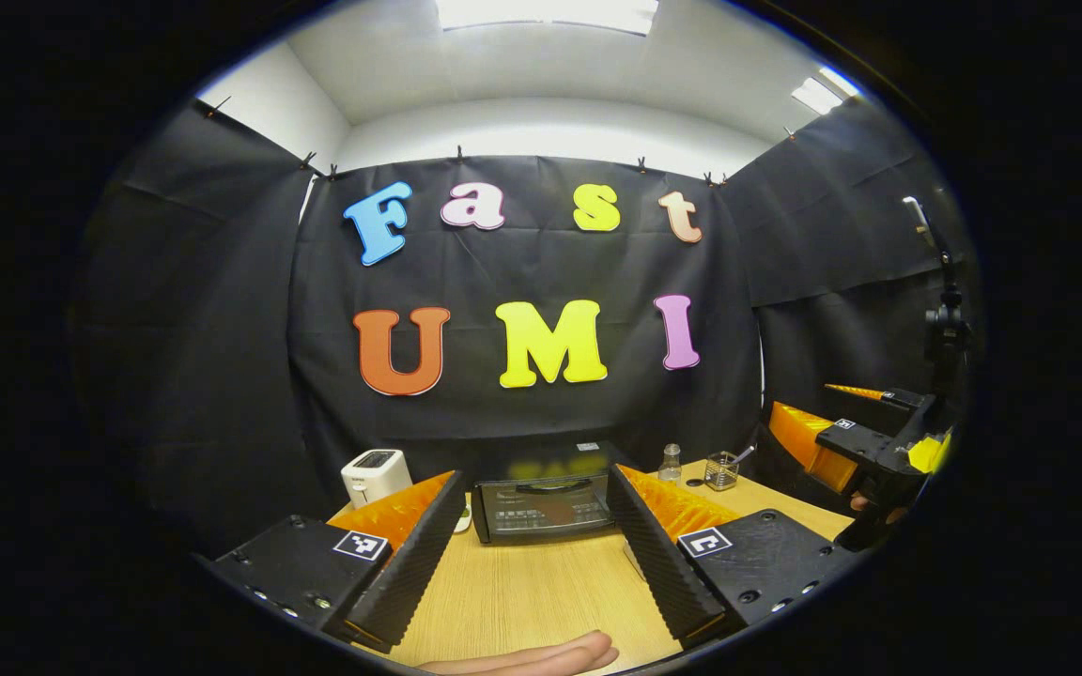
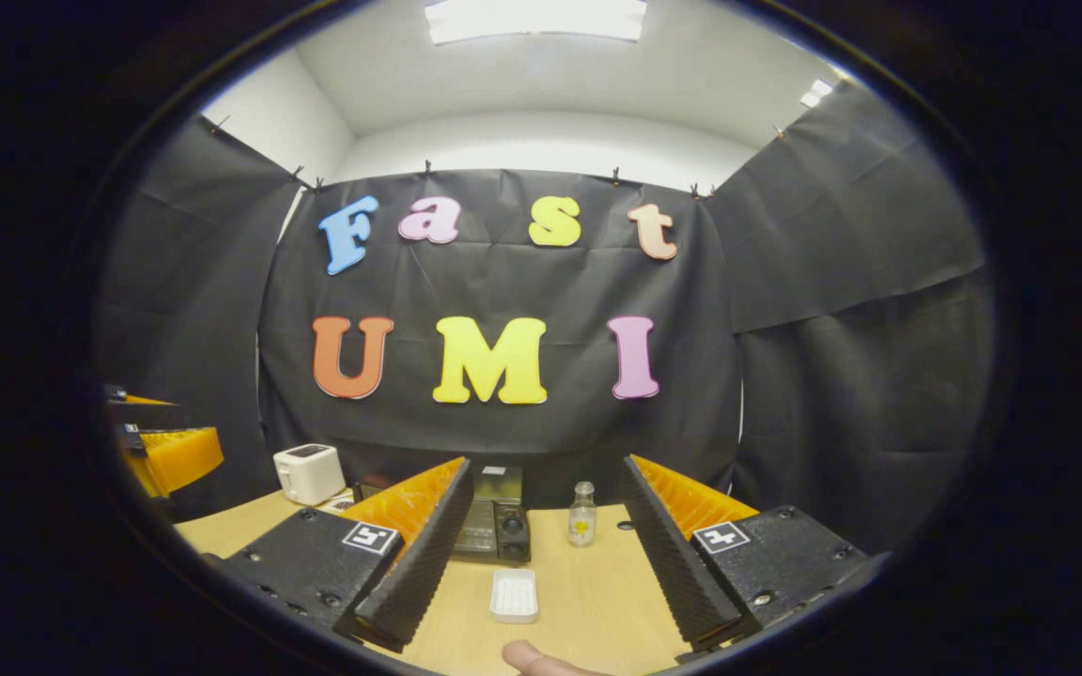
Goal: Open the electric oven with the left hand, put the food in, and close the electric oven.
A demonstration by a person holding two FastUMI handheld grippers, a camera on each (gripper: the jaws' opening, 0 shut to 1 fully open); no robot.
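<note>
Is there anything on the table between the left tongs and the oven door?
Nothing visible. In the left gripper view, bare table runs from the open left tongs straight to the closed electric oven. The toaster stands off to one side, the small bottle to the other.

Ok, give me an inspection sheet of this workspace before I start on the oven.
Surface: wooden table, bare in front.
Job's things: electric oven at the back, door shut; small white tray in front of it, contents cannot tell.
Clutter: white toaster, small glass bottle, glass cup with something inside.
Grippers: left hand-held gripper open, aimed at the oven; right hand-held gripper open, above the tray.
Cables: nothing seen.
Surroundings: black cloth walls, ceiling lights.
</note>
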